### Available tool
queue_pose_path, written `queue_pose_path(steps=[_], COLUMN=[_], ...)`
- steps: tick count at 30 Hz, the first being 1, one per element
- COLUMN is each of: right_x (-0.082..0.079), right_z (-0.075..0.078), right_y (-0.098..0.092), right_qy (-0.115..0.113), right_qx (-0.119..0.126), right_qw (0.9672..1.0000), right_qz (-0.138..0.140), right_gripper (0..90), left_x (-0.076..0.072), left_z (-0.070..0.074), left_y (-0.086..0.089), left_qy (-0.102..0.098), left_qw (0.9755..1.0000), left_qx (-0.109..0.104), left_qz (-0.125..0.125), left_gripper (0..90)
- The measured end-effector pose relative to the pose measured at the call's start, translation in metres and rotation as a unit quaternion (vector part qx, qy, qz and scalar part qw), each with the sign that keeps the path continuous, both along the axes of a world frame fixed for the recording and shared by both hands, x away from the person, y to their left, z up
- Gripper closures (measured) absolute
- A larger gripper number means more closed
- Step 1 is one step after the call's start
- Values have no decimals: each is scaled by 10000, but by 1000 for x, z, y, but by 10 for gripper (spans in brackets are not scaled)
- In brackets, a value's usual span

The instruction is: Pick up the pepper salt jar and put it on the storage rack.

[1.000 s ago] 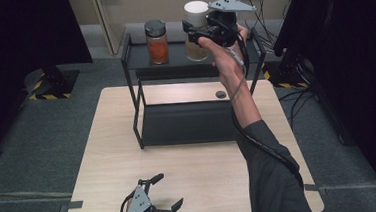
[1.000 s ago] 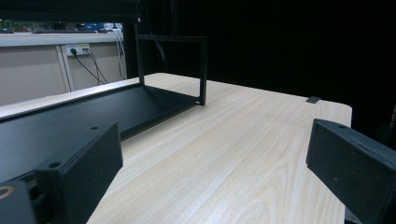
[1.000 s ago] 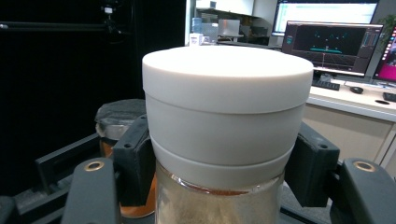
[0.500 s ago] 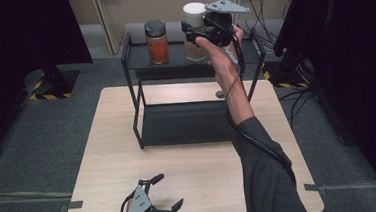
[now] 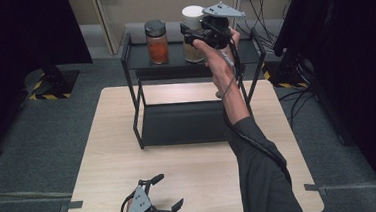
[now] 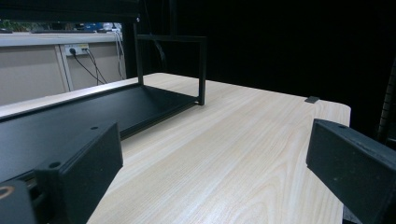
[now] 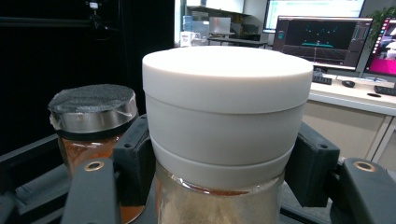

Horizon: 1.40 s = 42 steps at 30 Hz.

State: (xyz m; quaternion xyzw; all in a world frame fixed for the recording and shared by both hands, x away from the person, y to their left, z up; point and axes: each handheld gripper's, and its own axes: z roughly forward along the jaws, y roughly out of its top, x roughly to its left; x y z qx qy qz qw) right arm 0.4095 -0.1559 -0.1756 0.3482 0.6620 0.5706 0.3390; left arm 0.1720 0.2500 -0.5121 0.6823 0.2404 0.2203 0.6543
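A glass jar with a white lid [image 5: 191, 15] [image 7: 227, 107] stands on the top shelf of a black rack [image 5: 172, 54]. My right gripper [image 5: 194, 35] [image 7: 224, 161] is shut on it, one jaw pressed to each side just under the lid. To its left stands a jar of orange contents with a dark lid [image 5: 156, 42] [image 7: 92, 122], apart from the jaws. My left gripper [image 5: 167, 191] [image 6: 215, 172] stays open and empty low over the table's front edge, facing the rack's bottom shelf [image 6: 93, 112].
The rack's lower shelf [image 5: 187, 122] rests on the pale wooden table [image 5: 190, 171]. A cable trails from the right gripper down the forearm. Dark curtains flank the table. Desks with monitors [image 7: 322, 42] stand behind the rack.
The right hand has shifted slightly left and closer around the white-lidded jar on the top shelf. The left gripper has stayed in place.
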Motion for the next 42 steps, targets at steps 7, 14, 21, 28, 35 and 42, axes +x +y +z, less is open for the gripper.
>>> queue_pose_path(steps=[7, 14, 21, 28, 35, 42], right_x=[3, 4, 3, -1, -10, -21], right_z=[-5, -10, -10, -5, -6, -15], right_y=[1, -1, 0, -7, -25, -48], right_qy=[9, 23, 31, 134, 109, 96], right_qx=[24, 119, 136, 163, 203, 342], right_qw=[10000, 9999, 9999, 9998, 9997, 9992], right_qz=[-3, -37, -68, -64, 61, 197], right_gripper=[355, 354, 221, 64, 5, 5], left_x=[0, 0, 0, 0, 0, 1], left_z=[0, 0, 0, 0, 0, 0], left_y=[0, -1, -1, -1, -1, -1], left_qy=[10, 2, -12, -8, 2, 3], left_qw=[10000, 10000, 10000, 10000, 10000, 10000], left_qx=[1, 8, 13, 25, 29, 67], left_qz=[-5, -2, 7, 1, 7, 23], left_gripper=[34, 34, 34, 34, 34, 34])
